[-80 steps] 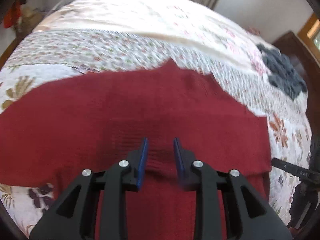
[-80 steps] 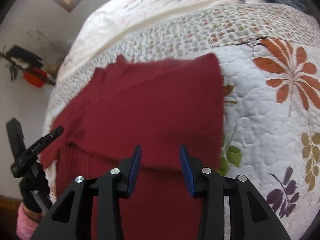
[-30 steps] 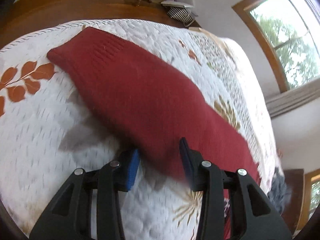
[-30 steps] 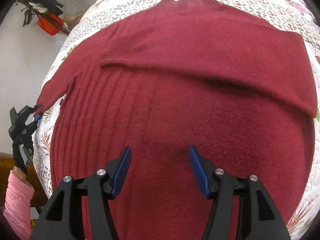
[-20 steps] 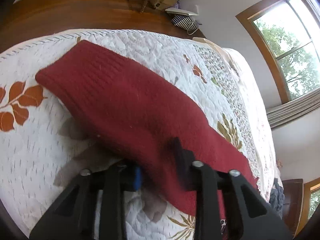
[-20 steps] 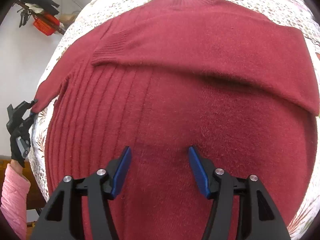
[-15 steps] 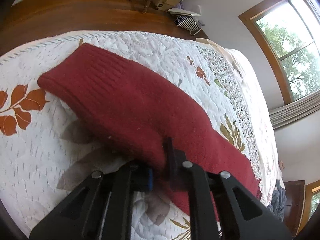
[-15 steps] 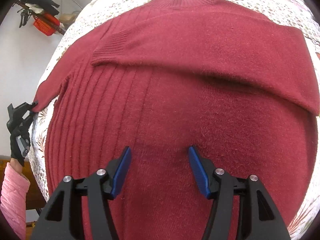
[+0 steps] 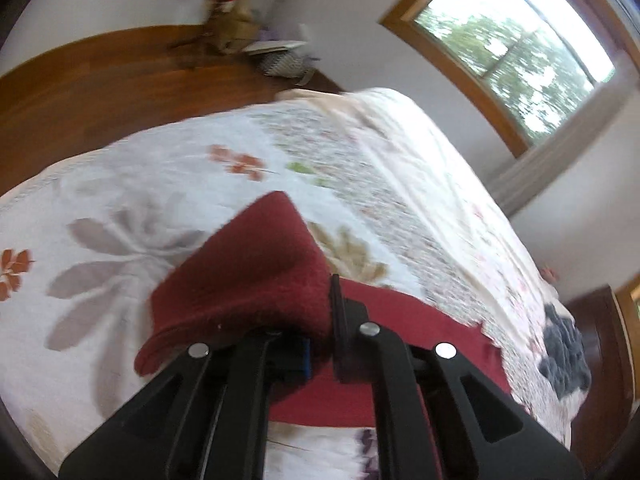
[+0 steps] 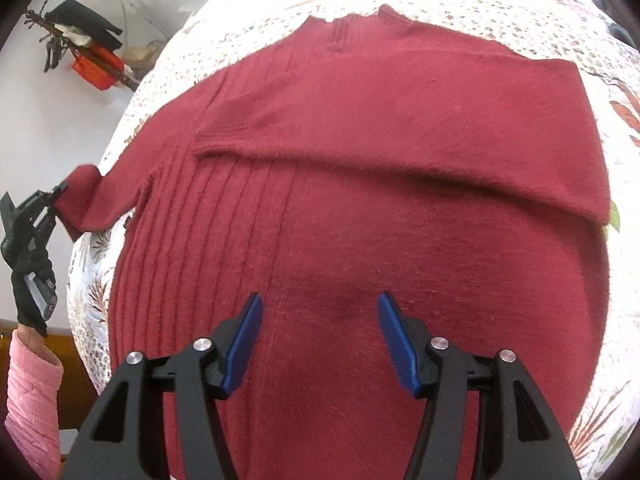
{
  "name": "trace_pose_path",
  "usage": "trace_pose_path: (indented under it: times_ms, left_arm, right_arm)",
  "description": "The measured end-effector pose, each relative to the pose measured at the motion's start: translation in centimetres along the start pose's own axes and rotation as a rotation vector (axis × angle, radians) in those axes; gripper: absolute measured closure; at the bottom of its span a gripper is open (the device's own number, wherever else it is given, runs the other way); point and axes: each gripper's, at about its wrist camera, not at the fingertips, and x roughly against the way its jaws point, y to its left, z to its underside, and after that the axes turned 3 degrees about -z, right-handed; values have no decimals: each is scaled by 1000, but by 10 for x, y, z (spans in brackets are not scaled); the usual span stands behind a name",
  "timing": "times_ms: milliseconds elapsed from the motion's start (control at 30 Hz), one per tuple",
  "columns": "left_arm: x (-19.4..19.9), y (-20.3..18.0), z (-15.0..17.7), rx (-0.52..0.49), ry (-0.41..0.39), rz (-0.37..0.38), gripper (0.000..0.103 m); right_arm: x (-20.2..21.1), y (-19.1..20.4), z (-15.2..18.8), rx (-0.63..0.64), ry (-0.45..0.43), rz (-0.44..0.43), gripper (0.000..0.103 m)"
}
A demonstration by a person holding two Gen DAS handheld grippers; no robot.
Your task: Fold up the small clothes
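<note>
A dark red knitted sweater point(image 10: 360, 208) lies spread on the quilted bed, neck at the far side, with its right sleeve point(image 10: 400, 120) folded across the chest. My left gripper point(image 9: 320, 320) is shut on the cuff end of the other sleeve point(image 9: 248, 280), which hangs lifted over the quilt; in the right wrist view that same gripper point(image 10: 56, 196) shows at the far left edge, pinching the sleeve tip point(image 10: 84, 196). My right gripper point(image 10: 320, 336) hovers open over the lower middle of the sweater's body, nothing between its blue pads point(image 10: 244, 340).
A white floral quilt point(image 9: 160, 184) covers the bed. A dark grey garment point(image 9: 564, 356) lies on the quilt at the far right. Wooden floor point(image 9: 80, 80) lies beyond the bed edge and a window point(image 9: 508, 44) is behind. A gloved hand with a pink sleeve point(image 10: 28, 392) holds the left gripper.
My left gripper has closed on the sleeve end and lifted it off the quilt, turning toward the sweater body. The right gripper stays open over the sweater, barely moved.
</note>
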Motion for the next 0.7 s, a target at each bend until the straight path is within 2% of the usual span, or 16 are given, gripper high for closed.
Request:
trace_pose_path:
  times_ms: [333,567,700]
  left_arm:
    - [-28,-109,45,-98,78,163,98]
    - [-47,-165,92,-142,136,226,98]
    - [-64,-176,117,-144,186,226,98]
  right_arm:
    - [15,-21,2,-37,-31,-6,43]
    - [16,-31,4,-47,-36,-13,43]
    - [13,-37,5,-58,-34,-19,43]
